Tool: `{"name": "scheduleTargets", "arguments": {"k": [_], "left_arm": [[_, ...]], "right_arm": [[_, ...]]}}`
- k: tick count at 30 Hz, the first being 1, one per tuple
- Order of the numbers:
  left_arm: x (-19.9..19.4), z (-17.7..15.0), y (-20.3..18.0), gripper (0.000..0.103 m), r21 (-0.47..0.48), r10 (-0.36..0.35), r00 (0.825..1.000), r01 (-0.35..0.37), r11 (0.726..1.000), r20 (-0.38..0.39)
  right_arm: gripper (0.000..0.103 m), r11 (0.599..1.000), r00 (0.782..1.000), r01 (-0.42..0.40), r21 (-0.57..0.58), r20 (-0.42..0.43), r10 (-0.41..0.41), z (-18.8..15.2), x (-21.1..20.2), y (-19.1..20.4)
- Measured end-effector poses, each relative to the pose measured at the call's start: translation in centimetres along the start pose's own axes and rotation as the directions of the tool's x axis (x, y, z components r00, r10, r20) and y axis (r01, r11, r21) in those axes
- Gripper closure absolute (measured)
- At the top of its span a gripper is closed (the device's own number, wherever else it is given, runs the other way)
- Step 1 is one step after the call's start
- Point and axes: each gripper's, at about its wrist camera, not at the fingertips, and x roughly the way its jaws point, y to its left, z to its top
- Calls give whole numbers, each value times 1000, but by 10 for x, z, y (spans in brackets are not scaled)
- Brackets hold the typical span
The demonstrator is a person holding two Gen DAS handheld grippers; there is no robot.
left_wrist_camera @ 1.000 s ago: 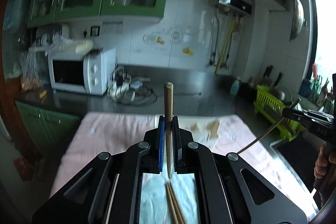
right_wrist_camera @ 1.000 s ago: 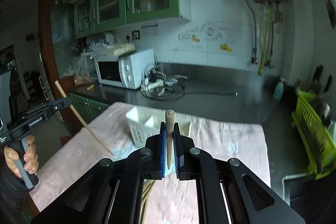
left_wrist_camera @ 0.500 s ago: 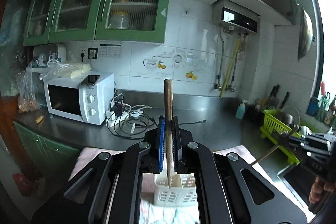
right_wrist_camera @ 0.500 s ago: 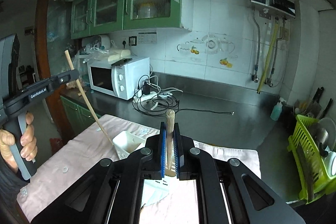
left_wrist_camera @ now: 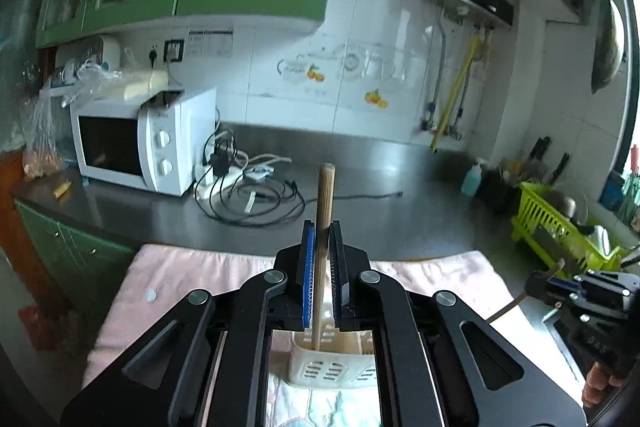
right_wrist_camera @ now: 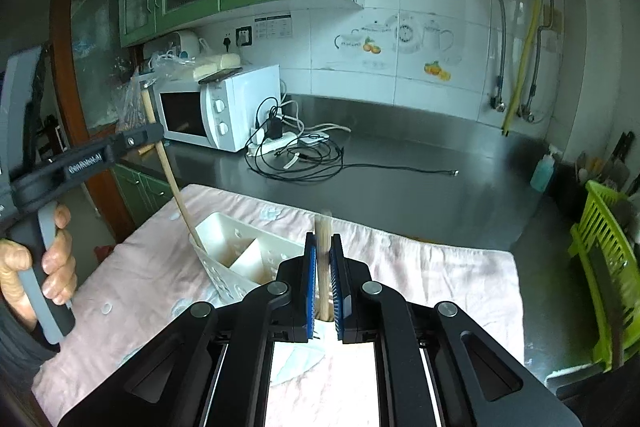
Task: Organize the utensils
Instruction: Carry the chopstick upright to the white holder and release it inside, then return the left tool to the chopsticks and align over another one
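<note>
Pink-clothed tabletop [right_wrist_camera: 420, 267] carries the white caddy [right_wrist_camera: 236, 251], the chopsticks' home. Left tongs [left_wrist_camera: 320, 259] clench one chopstick [left_wrist_camera: 323, 227] upright, tip dipping into the caddy's near compartment, likely ready to drop. Right tongs [right_wrist_camera: 323, 267], jaws just easing apart, bracket a second chopstick [right_wrist_camera: 322, 259] over the caddy. Only the right view shows the tip entering.

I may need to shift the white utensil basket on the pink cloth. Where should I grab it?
Probably pinch the bare far rim of the white utensil basket from above: its top is open and its walls are thin, so jaws can straddle one. Avoid the left corner, where a chopstick pokes in.
</note>
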Motion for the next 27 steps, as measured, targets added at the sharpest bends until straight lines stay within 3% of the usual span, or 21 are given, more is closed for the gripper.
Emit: {"name": "scheduleTargets", "arguments": {"k": [3,9,14,18,27], "left_arm": [[2,-4,1,96,8,13,1000,-13,1000,-6],[-24,-4,-3,94,23,0,1000,0,1000,18],[-63,-16,-1,76,15,-5,999,5,1000,31],[-90,-36,1,61,27,14,1000,-14,1000,24],[-141,-112,3,56,33,9,999,-8,999,-44]], "right_arm": [[70,1000,1000,13,1,17,-13,0,-4,-1],[62,999,997,41,6,69,-41,-3,-34,-1],[57,999,995,54,-5,88,-53,-27,-68,9],[57,999,998,31,6,50,-31,-71,-86,23],[57,999,997,-31,37,-70,34,-178,-105,61]]}}
